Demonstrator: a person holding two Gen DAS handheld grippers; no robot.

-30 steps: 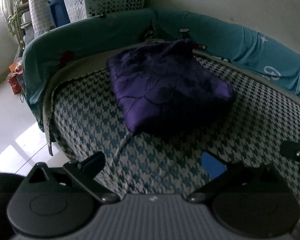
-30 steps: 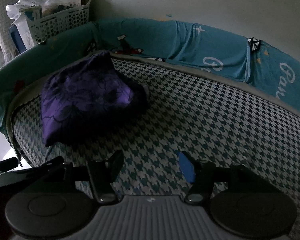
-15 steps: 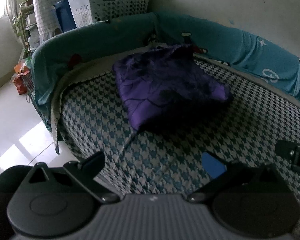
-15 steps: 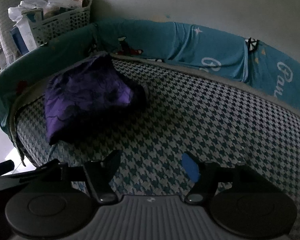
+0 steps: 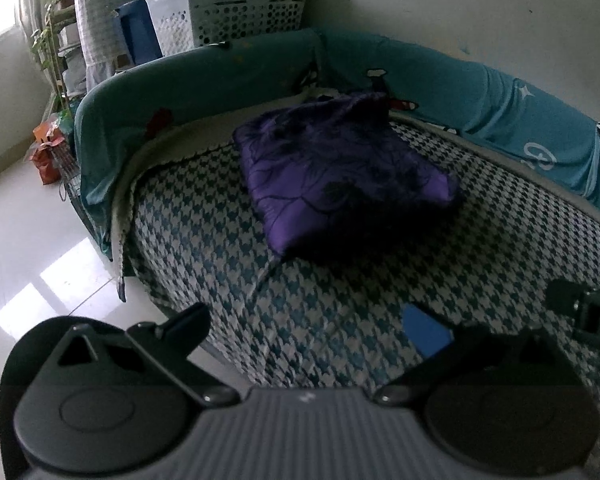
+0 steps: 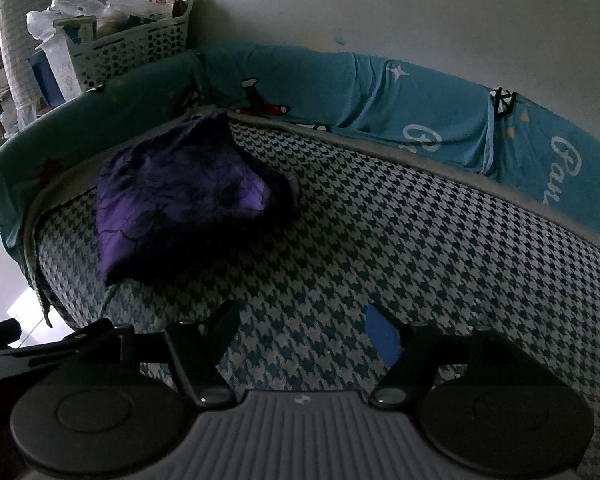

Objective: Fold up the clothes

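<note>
Cloth, a purple garment [image 5: 336, 176], is lying folded on the checked bed [image 5: 500, 240]; softness and lightness are being judged, edges grippable. Left gripper [image 5: 308, 324] and right gripper [image 6: 304, 320] are being held wide, empty.

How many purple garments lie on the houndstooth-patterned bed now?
1: the folded purple patterned garment lies near the bed's far left corner, beside the teal fabric bumper. Others may be hidden inside its folds.

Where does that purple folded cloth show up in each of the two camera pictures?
Left wrist view: purple cloth lies centre, slightly above the middle, on the checked bed cover.
Right wrist view: purple cloth lies left of centre.
Shared landmark: the white perforated basket behind the teal bed rail.
</note>
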